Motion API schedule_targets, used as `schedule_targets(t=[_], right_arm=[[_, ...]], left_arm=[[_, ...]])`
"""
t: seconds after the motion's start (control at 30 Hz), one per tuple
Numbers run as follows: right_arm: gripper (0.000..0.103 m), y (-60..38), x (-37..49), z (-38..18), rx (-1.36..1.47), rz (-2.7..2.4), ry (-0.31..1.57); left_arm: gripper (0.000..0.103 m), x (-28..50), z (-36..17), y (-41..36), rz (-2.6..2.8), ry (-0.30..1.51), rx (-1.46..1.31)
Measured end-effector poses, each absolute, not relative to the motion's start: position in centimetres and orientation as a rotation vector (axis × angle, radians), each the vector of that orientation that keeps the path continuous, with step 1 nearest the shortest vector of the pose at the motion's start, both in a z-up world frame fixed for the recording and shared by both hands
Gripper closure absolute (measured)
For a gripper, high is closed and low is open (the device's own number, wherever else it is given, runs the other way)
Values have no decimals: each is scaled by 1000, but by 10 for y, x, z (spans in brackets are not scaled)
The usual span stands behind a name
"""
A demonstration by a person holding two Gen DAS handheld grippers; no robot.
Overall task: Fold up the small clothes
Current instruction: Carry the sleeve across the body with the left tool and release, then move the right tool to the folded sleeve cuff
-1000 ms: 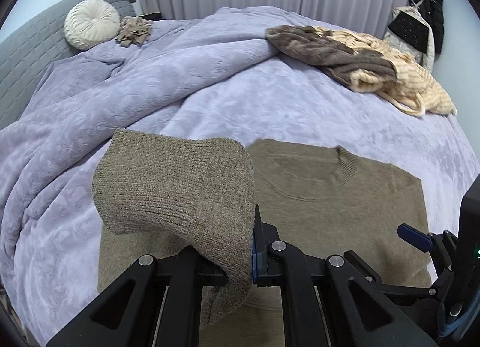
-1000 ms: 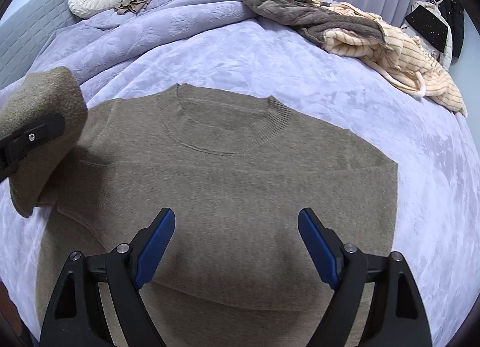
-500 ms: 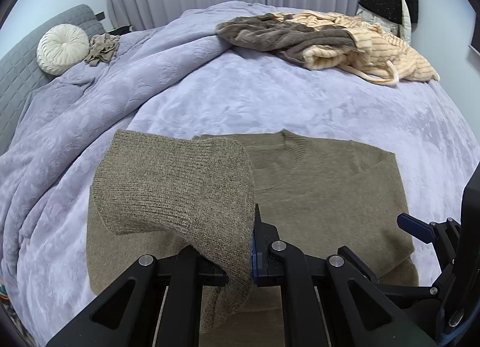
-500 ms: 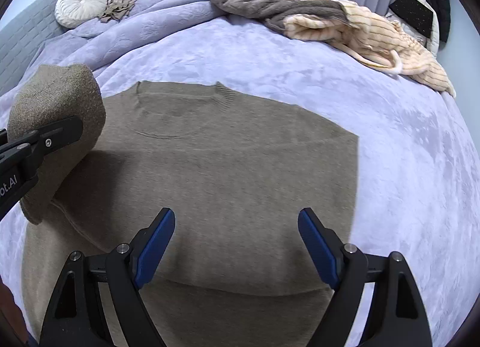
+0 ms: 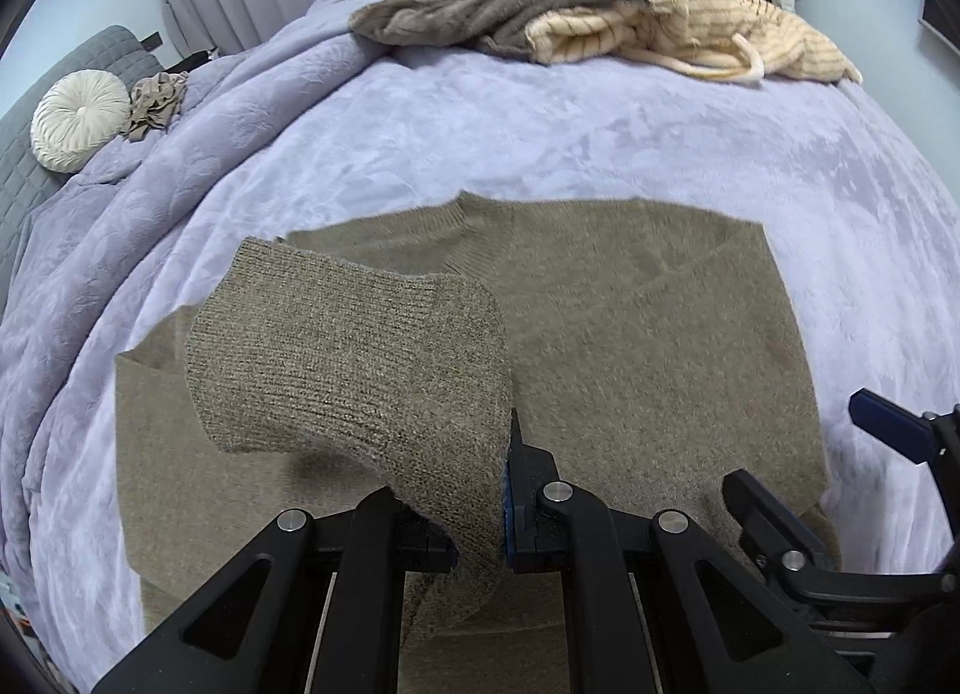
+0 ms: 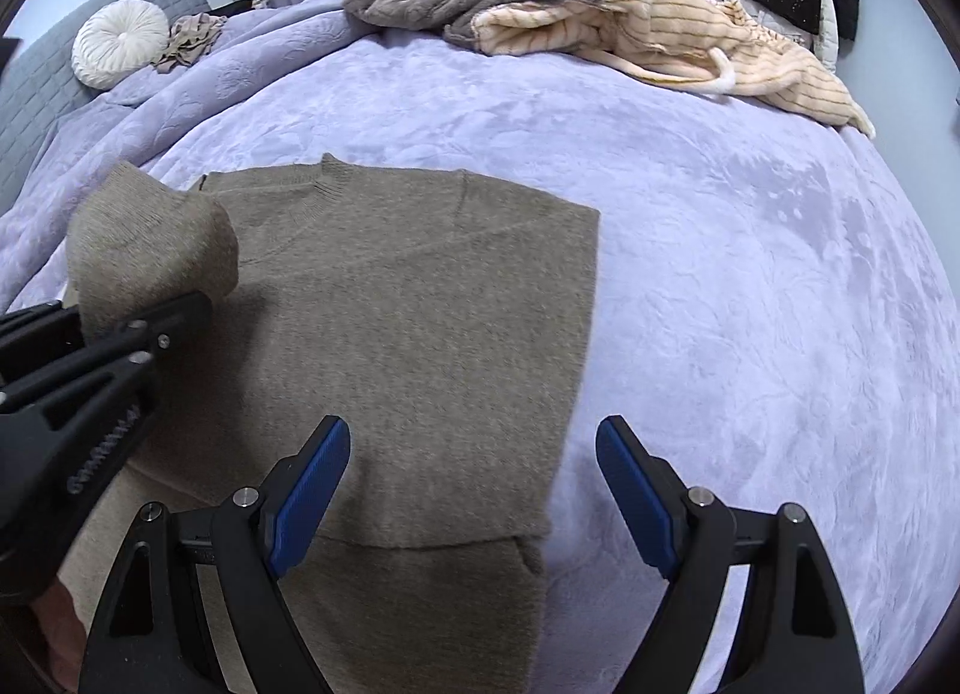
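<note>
Sweater [image 6: 408, 334]: olive knit, flat on lilac bedspread [image 6: 750, 286], neck twd far side.
Sleeve [image 5: 360, 370]: lifted over sweater's left part, cuff end free.
Left gripper [image 5: 480, 532]: clamped tight on sleeve.
Right gripper [image 6: 471, 499]: fingers wide apart, holding nothing, over sweater's near right edge.
Far side: pile of clothes [image 6: 600, 28]; round cushion [image 6: 120, 51].

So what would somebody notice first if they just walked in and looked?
First, the brown sweater spread flat on the purple bed cover, with one sleeve lifted up, pinched in the left tongs. The right tongs hover open over the sweater's bottom edge. At the far end lies a heap of striped and grey clothes.
</note>
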State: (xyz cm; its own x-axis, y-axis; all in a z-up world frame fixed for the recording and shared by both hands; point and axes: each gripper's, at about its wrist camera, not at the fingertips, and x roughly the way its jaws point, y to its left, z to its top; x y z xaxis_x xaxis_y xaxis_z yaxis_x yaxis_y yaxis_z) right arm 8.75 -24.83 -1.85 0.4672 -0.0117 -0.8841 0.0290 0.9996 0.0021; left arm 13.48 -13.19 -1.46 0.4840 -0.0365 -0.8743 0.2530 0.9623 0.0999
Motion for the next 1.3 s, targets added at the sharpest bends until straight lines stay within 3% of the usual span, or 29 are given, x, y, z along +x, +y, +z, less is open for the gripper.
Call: schedule_targets(t=[0.37,0.4,0.43,0.47,0.5,0.53,0.9,1.3], right_arm=[[16,-268,74,-24,37,-50,1089],[16,-269,73,-25,40,-51,1091],[16,-270,72,-25,40,-54,1092],[16,-270,71,-25,39,-55,1092],[16,-270,69,-24,36,-55,1091],[16,-269,68,-23,32,-54,1089],[16,-235,63,-10,31,49,1044],[16,-126,121,-26,-63,143,1052]], left_arm=[[91,133,-37,-142,-228,1108,247],[86,134,-36,-140,-233,1114,233],[61,135,-35,-138,-254,1120,210],[24,135,-33,-135,-268,1125,177],[12,133,-30,-131,-255,1106,160],[9,129,-24,-127,-241,1067,145],[9,122,14,-38,-359,1036,-111],[9,154,-43,41,-132,1186,-184]])
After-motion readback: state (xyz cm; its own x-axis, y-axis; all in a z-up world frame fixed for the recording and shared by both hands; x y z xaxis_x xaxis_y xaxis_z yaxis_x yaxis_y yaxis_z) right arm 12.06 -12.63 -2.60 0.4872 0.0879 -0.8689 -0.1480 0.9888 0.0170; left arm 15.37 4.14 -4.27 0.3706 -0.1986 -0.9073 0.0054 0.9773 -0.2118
